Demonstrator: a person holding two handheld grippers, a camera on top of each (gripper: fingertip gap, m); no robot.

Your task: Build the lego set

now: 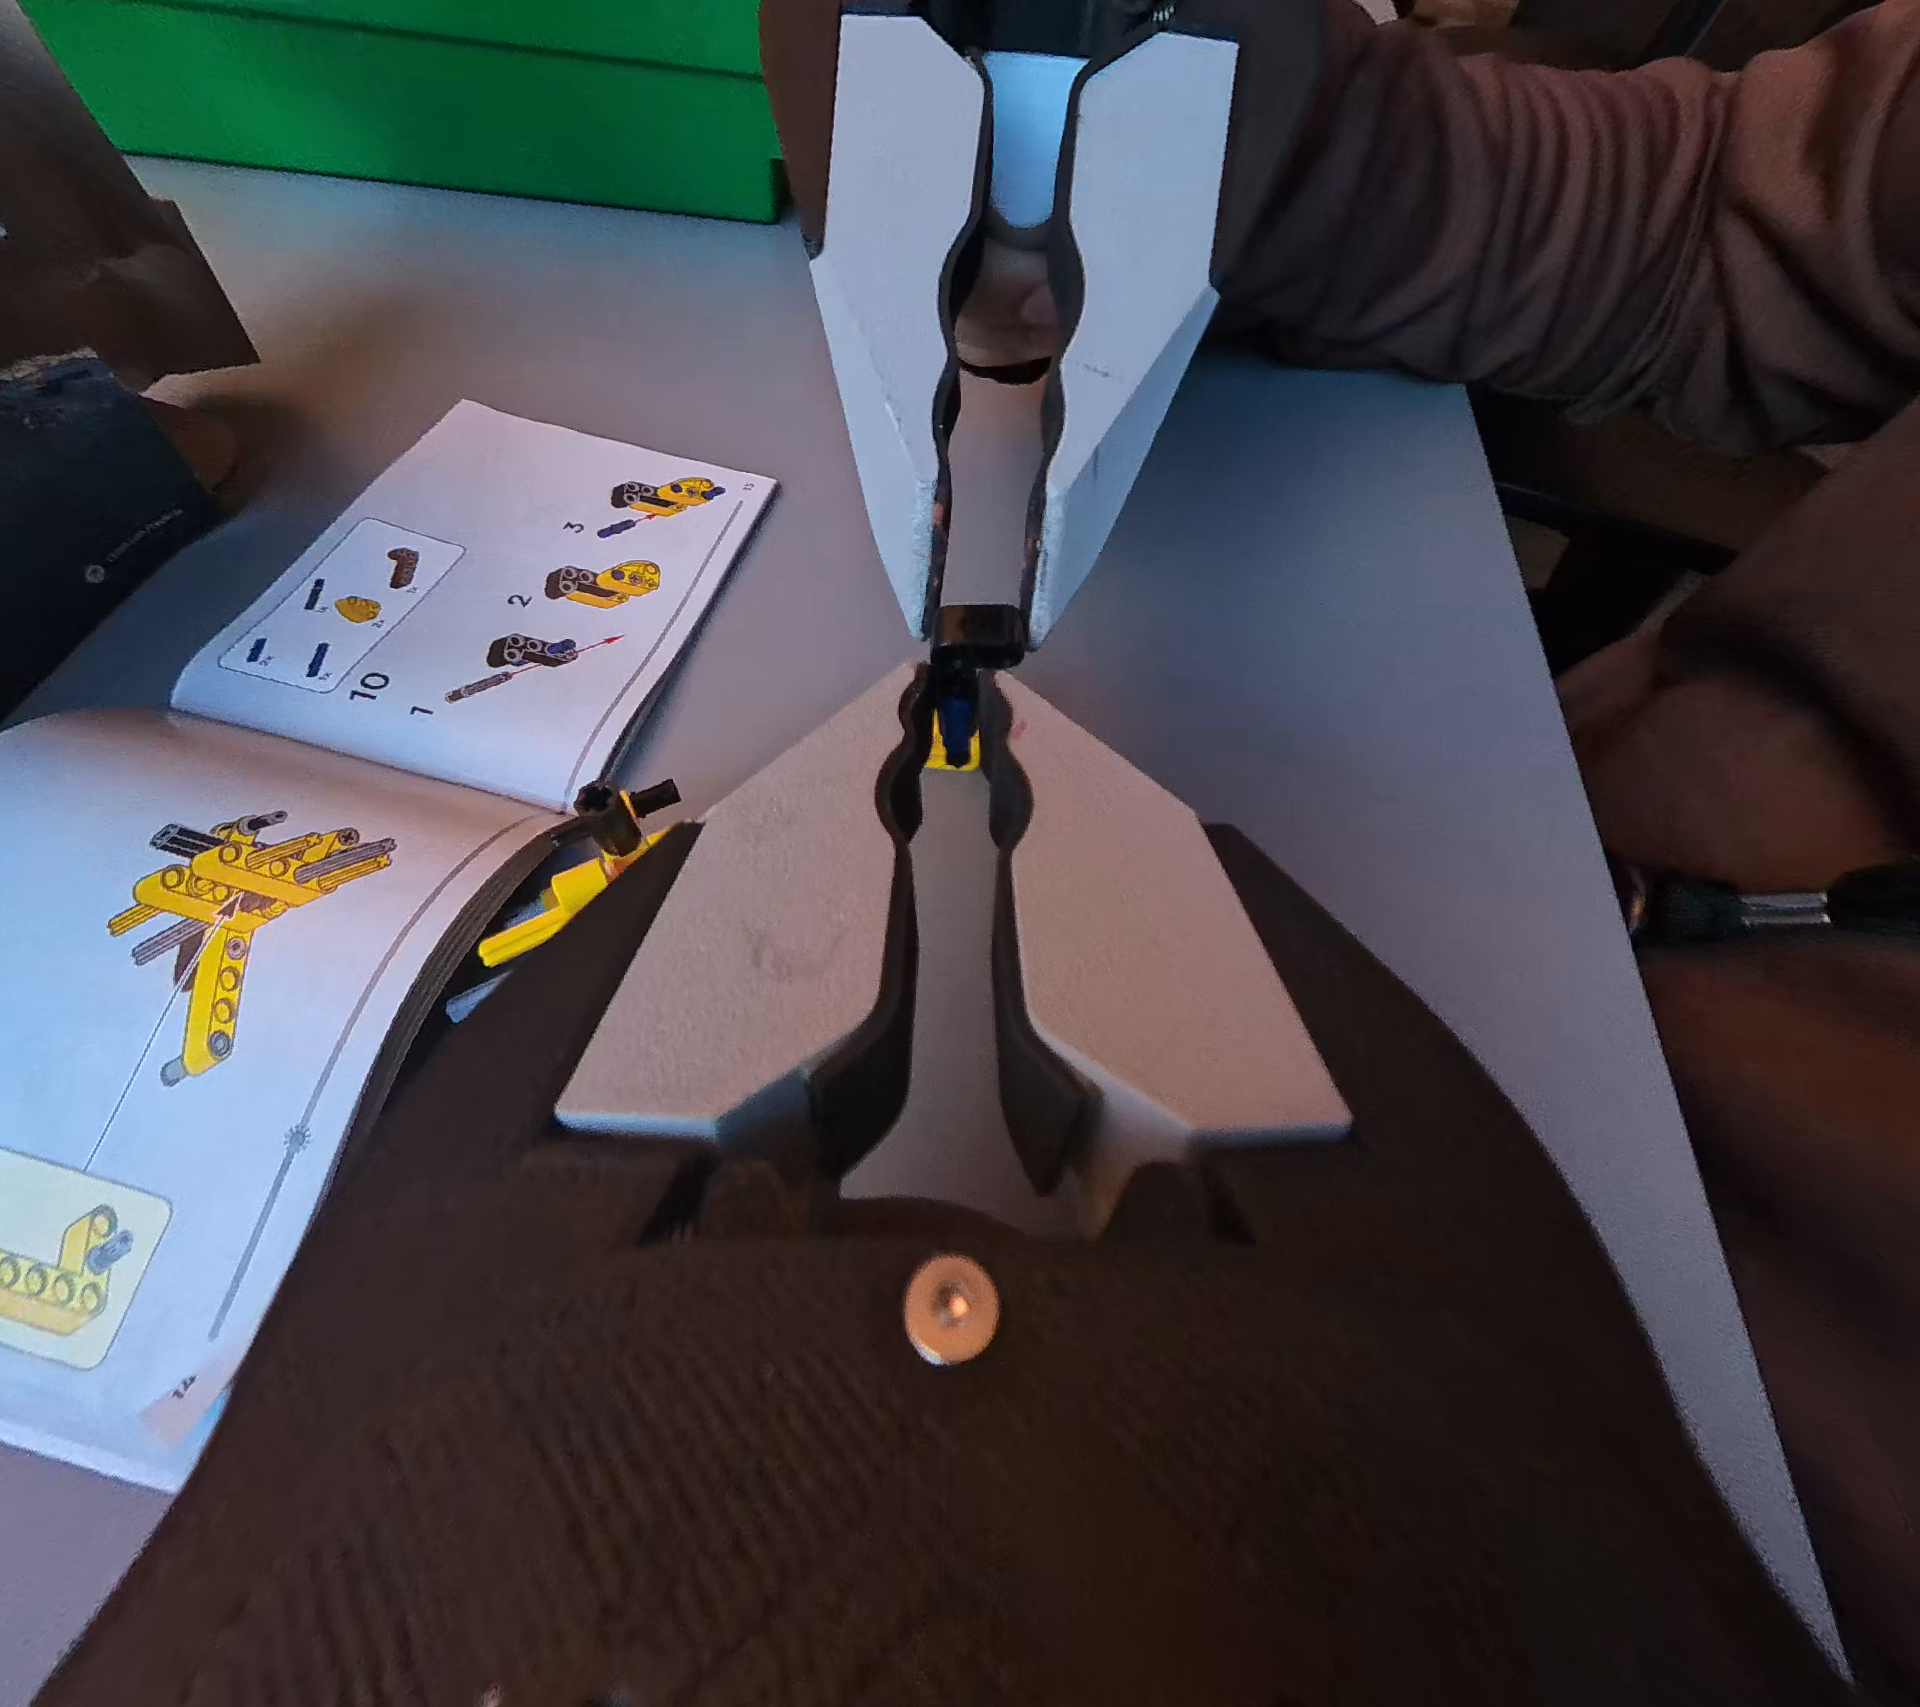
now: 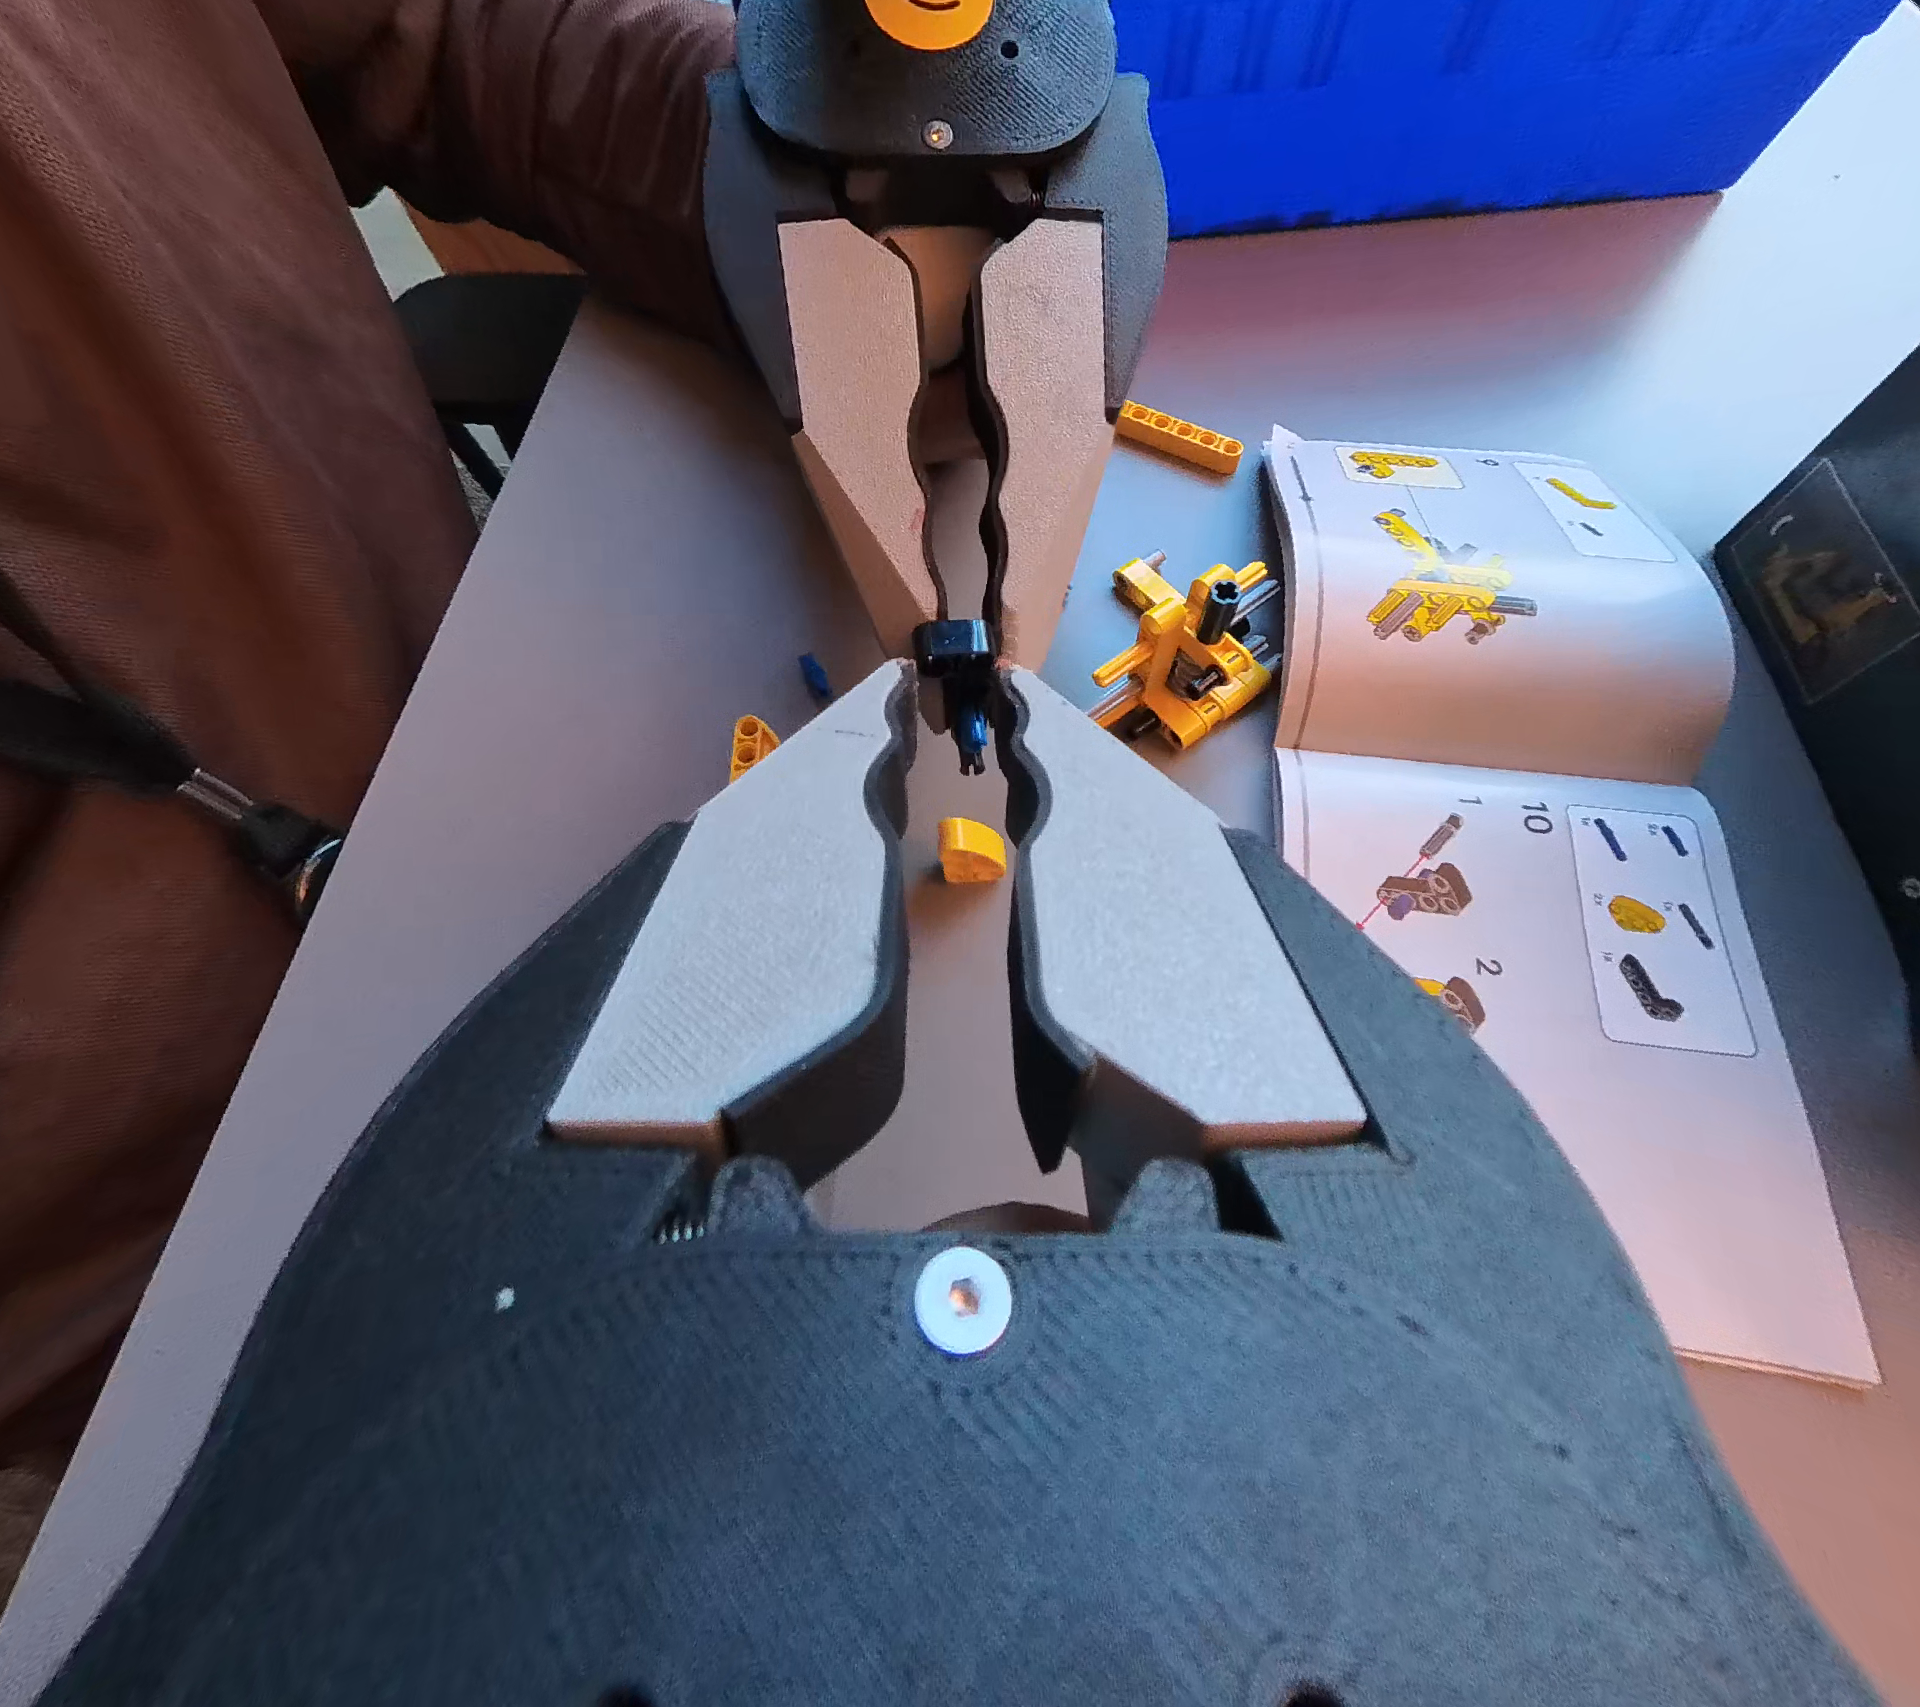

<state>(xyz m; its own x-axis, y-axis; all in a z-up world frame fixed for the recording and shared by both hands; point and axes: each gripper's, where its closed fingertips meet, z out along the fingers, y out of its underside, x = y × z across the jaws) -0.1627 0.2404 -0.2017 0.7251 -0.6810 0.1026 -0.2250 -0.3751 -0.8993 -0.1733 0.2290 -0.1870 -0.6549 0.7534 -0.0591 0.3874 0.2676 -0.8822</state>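
Left gripper (image 1: 951, 701) pinching blue pin (image 1: 954, 715); right gripper (image 2: 961, 691) clamping black connector (image 2: 951, 641), tips meeting

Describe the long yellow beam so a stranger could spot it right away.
Start at the blue crate and drop to the open booklet. The beam lies flat beside its far corner: the only straight strip with a row of holes.

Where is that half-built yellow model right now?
In the right wrist view, the half-built yellow model lies on the table, right of the two grippers' meeting tips, against the open instruction booklet.
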